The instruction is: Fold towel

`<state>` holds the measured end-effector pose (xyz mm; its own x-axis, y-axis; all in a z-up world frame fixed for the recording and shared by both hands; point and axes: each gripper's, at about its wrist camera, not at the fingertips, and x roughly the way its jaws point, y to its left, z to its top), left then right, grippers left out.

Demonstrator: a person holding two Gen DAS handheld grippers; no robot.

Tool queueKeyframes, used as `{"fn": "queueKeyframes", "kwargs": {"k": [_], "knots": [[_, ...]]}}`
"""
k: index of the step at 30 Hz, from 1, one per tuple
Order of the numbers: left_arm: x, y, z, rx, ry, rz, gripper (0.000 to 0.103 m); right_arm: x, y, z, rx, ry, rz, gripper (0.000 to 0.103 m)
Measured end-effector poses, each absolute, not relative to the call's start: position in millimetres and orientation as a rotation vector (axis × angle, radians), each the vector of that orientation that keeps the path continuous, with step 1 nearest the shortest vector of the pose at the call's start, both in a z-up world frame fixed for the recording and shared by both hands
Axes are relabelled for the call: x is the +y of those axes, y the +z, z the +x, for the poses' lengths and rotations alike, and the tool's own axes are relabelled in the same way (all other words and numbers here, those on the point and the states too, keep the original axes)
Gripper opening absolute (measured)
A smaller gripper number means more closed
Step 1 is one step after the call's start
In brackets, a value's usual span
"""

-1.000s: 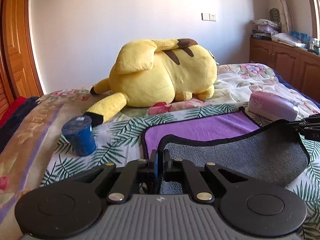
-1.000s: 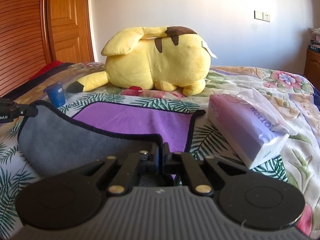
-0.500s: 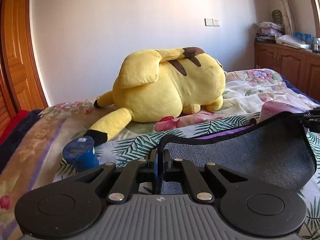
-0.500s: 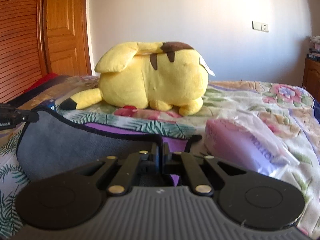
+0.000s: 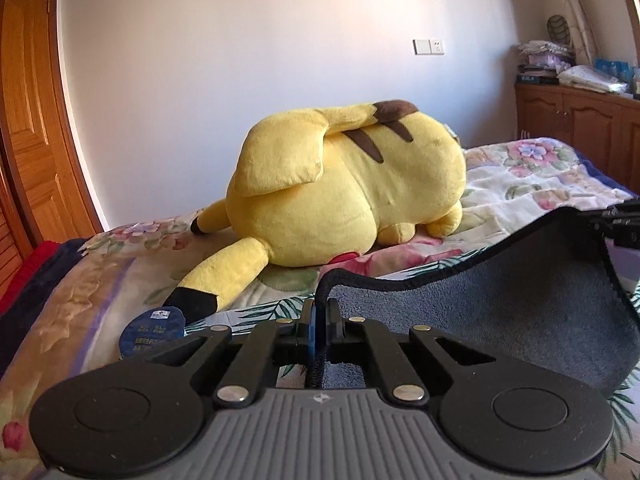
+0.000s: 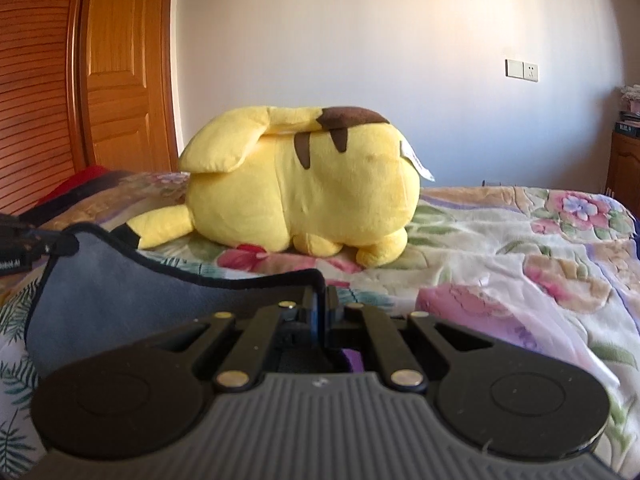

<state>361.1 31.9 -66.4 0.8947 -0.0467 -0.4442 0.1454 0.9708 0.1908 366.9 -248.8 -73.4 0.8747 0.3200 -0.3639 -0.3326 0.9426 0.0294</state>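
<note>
The towel [image 5: 500, 316] is grey on the side facing me, with a black piped edge and a purple other side. It hangs stretched between my two grippers above the bed. My left gripper [image 5: 320, 312] is shut on its near left corner. My right gripper [image 6: 320, 300] is shut on its near right corner; the towel [image 6: 132, 292] sags away to the left there. A sliver of purple [image 6: 354, 360] shows under the right fingers. Each gripper shows at the other view's edge, the right one [image 5: 624, 220] and the left one [image 6: 20, 244].
A big yellow plush toy [image 5: 344, 196] lies on the floral bedspread [image 6: 520, 240] behind the towel. A blue cup [image 5: 154, 330] stands at the left by the plush's tail. A pink tissue pack [image 6: 500, 316] lies right. Wooden doors [image 6: 80, 80] stand left, a cabinet [image 5: 580, 120] right.
Both grippers have lifted the towel's near edge and carried it forward toward the plush. The purple side, open to view before, is now hidden behind the raised grey side.
</note>
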Motion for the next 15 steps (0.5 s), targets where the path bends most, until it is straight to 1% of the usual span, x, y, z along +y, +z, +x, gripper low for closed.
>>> {"fn": "queueKeyframes", "kwargs": {"k": [7,15], "knots": [[29.5,-73.5,385.7,0.453,-0.067,0.227,0.005,-246.1,-78.4,386.2,0.362,0.34,-0.056,0.003],[24.0,-89.7,420.0,0.5,-0.053,0.262,0.005,-244.9,-94.1,406.4,0.391,0.323,-0.085,0.003]]}}
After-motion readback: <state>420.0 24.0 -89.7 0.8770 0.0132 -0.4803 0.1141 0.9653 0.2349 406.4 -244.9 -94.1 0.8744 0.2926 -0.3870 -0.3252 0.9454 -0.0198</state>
